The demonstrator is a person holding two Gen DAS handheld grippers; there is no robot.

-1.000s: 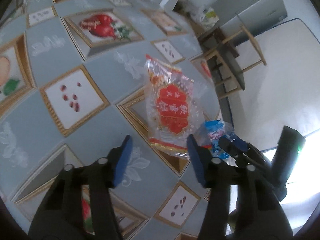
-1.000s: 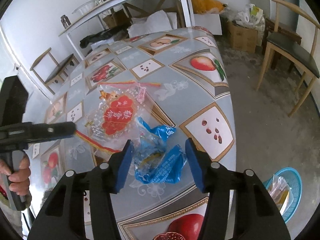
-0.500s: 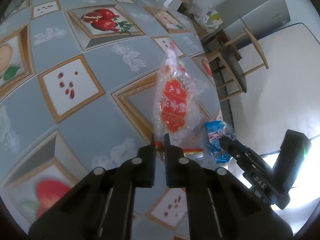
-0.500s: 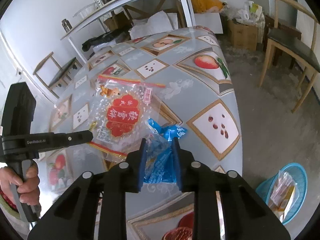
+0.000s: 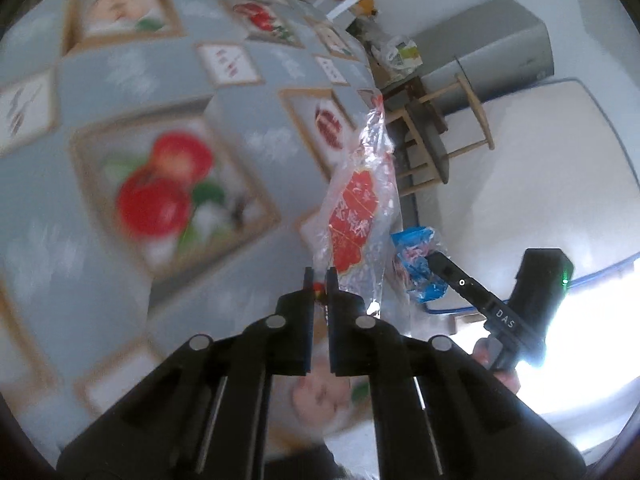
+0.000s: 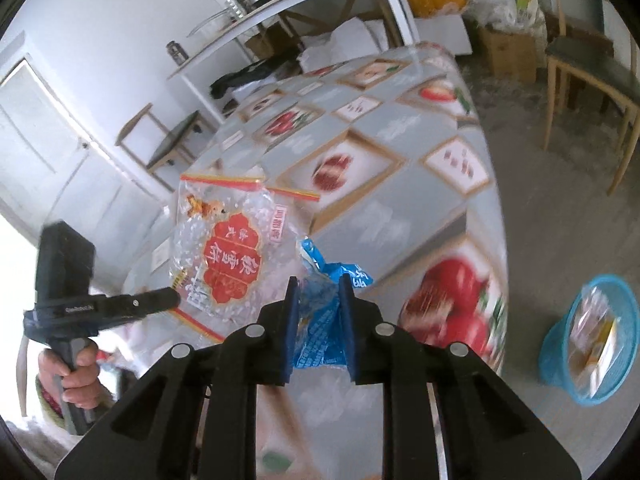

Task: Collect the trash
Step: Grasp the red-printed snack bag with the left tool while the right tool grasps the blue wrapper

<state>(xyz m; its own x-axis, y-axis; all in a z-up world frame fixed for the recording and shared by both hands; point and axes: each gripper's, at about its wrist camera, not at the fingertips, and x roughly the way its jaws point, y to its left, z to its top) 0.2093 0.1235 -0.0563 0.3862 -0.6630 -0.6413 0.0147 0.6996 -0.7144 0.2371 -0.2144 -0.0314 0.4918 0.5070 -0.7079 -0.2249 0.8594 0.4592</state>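
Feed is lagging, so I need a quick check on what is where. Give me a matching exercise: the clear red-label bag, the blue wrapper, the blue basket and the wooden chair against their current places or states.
Things:
1. clear red-label bag
2. blue wrapper
3. blue basket
4. wooden chair

States:
A. on the floor right of the table, trash inside
B. pinched in the left claw
C. clamped in the right claw
D. standing on the floor beyond the table's far corner

Pairs: 1-B, 2-C, 3-A, 4-D

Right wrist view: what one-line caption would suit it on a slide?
Right gripper clamps a crumpled blue wrapper above the table while the left gripper lifts a clear red-labelled bag; blue basket waits below.
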